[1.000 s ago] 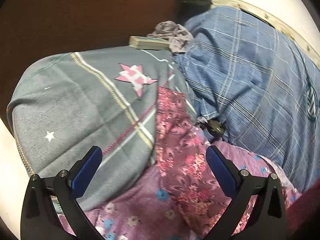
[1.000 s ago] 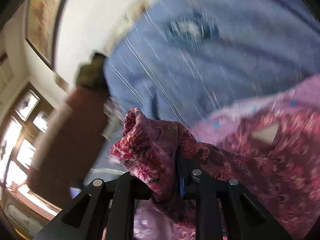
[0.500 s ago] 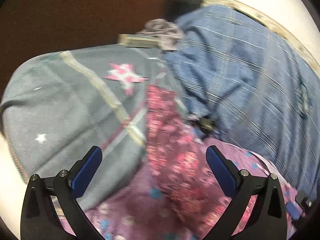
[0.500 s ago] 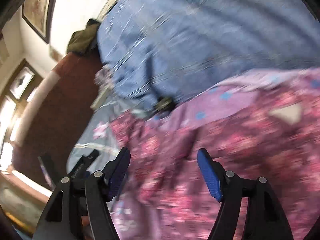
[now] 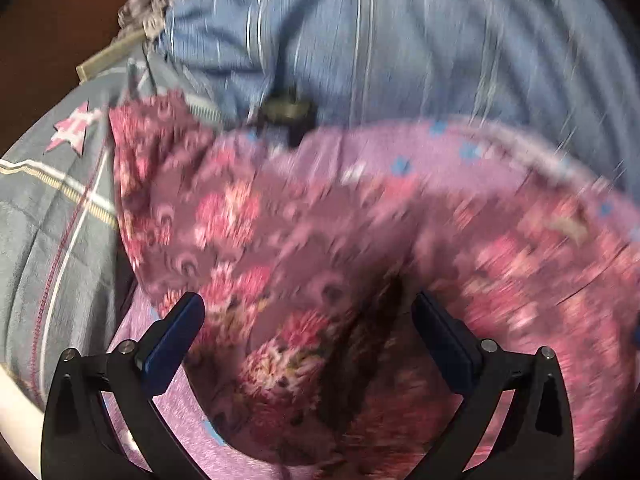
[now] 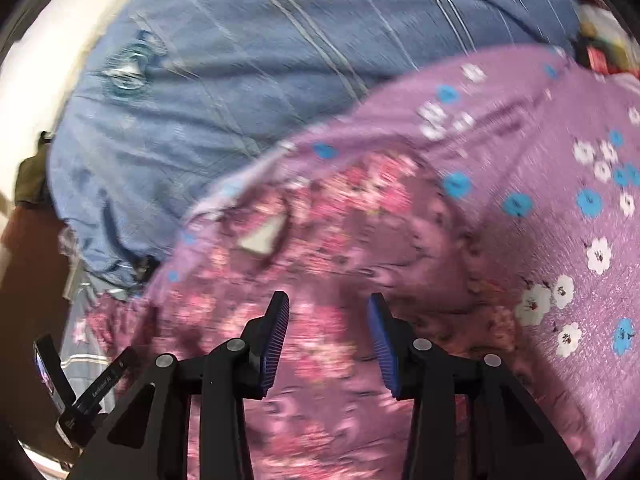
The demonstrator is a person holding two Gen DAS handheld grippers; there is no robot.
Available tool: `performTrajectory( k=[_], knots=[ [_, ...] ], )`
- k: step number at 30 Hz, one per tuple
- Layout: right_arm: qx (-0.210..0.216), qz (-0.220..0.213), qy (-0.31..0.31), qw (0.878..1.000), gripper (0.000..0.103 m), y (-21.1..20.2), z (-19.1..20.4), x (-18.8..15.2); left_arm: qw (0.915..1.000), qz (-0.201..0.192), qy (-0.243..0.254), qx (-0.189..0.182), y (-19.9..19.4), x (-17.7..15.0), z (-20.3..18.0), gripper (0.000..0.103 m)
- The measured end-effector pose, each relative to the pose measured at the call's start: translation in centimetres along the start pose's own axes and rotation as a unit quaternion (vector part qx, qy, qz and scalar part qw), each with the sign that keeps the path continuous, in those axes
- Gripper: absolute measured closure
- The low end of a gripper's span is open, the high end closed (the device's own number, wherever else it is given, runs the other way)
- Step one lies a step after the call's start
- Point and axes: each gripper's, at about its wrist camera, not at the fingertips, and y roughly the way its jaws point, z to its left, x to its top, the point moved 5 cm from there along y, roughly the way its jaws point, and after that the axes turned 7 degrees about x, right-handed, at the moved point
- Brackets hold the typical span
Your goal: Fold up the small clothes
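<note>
One pink floral garment (image 5: 304, 248) lies spread on a purple bedsheet (image 6: 568, 184) printed with blue and white flowers; both views are smeared, so its cut is hard to read, though it looks like a small piece of clothing with one pale triangular tag (image 6: 264, 236) showing near its upper edge. In the left wrist view the garment fills the centre and runs from about 10 o'clock down to 4 o'clock, with the left gripper (image 5: 308, 316) poised over its lower part, its two blue-padded jaws spread wide and nothing pinched between them. In the right wrist view the right gripper (image 6: 328, 336) hangs over the same fabric at 6 o'clock; its jaws have just been closing and now stand at a moderate gap, with the cloth beneath them but not clamped by the pads. One blue striped quilt (image 6: 256, 64) is bunched across the top of both views, from 9 to 1 o'clock, touching the sheet's far edge. One grey star-patterned blanket (image 5: 48, 216) sits at 9 o'clock in the left view, just beside the garment, bearing one pink star patch (image 5: 74, 128). A small dark object (image 5: 290, 114) rests at 12 o'clock where quilt and sheet meet.
</note>
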Motion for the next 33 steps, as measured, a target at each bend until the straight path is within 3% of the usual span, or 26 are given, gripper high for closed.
performTrajectory(
  k=[1, 2, 4, 6, 9, 13, 16, 18, 19, 20, 22, 26, 27, 29, 30, 32, 33],
  knots=[
    [-0.032, 0.003, -0.001, 0.999, 0.063, 0.6, -1.2, 0.1, 0.9998, 0.014, 0.005, 0.012, 0.9, -0.3, 0.0, 0.000],
    [-0.061, -0.002, -0.004, 0.998, 0.071, 0.9, -2.4, 0.4, 0.9997, 0.021, 0.004, 0.011, 1.3, -0.5, 0.1, 0.000],
    [-0.073, -0.027, 0.005, 0.997, 0.091, 1.0, -4.6, 1.5, 0.9993, 0.036, -0.008, -0.005, 2.1, -1.0, 0.6, 0.000],
    [-0.070, -0.040, 0.018, 0.997, 0.092, 0.4, -5.5, 2.5, 0.9990, 0.039, -0.017, -0.011, 2.0, -1.1, 0.7, 0.000],
    [-0.069, -0.076, 0.016, 0.995, 0.078, -0.8, -5.7, 3.8, 0.9996, 0.029, -0.007, 0.002, 1.6, -1.6, 0.2, 0.000],
    [-0.074, -0.091, 0.010, 0.993, 0.031, -0.9, -5.5, 5.2, 0.9997, 0.024, 0.003, 0.008, 1.5, -1.8, 0.0, 0.000],
    [-0.071, -0.076, -0.015, 0.994, 0.030, 0.6, -4.8, 6.1, 0.9997, 0.025, -0.001, 0.000, 1.5, -1.8, 0.1, 0.000],
    [-0.071, -0.051, -0.026, 0.996, 0.043, 2.0, -4.6, 6.2, 0.9996, 0.026, -0.002, -0.004, 2.0, -1.4, 0.3, 0.000],
    [-0.076, -0.024, -0.032, 0.996, 0.073, 3.1, -4.6, 6.0, 0.9997, 0.026, -0.002, -0.004, 2.0, -1.4, 0.3, 0.000],
    [-0.082, -0.004, -0.037, 0.996, 0.090, 3.9, -4.7, 5.9, 0.9997, 0.024, -0.001, -0.003, 2.0, -1.5, 0.3, 0.000],
    [-0.091, -0.015, -0.057, 0.994, 0.095, 3.7, -4.4, 6.1, 0.9997, 0.022, -0.002, 0.000, 2.0, -1.5, 0.3, 0.000],
    [-0.104, -0.062, -0.034, 0.992, 0.101, 1.5, -5.2, 7.3, 0.9999, 0.015, -0.003, 0.007, 1.4, -1.6, 0.0, 0.000],
    [-0.130, -0.078, -0.037, 0.988, 0.103, 1.0, -5.8, 7.6, 0.9999, 0.013, -0.001, 0.009, 1.2, -1.6, 0.0, 0.000],
    [-0.220, -0.111, -0.043, 0.968, 0.103, 0.3, -7.8, 8.0, 0.9998, 0.014, 0.006, 0.012, 1.2, -1.9, -0.3, 0.000],
    [-0.213, -0.106, -0.014, 0.971, 0.103, 0.3, -9.3, 8.1, 0.9998, 0.016, 0.009, 0.012, 1.2, -2.0, -0.3, 0.000],
    [-0.138, -0.092, 0.062, 0.984, 0.102, -0.1, -11.0, 7.9, 0.9998, 0.016, 0.007, 0.010, 1.2, -2.0, -0.1, 0.000],
    [-0.127, -0.102, 0.063, 0.985, 0.097, -0.7, -10.7, 8.0, 0.9998, 0.015, 0.004, 0.010, 1.0, -2.0, 0.1, 0.000]
  ],
)
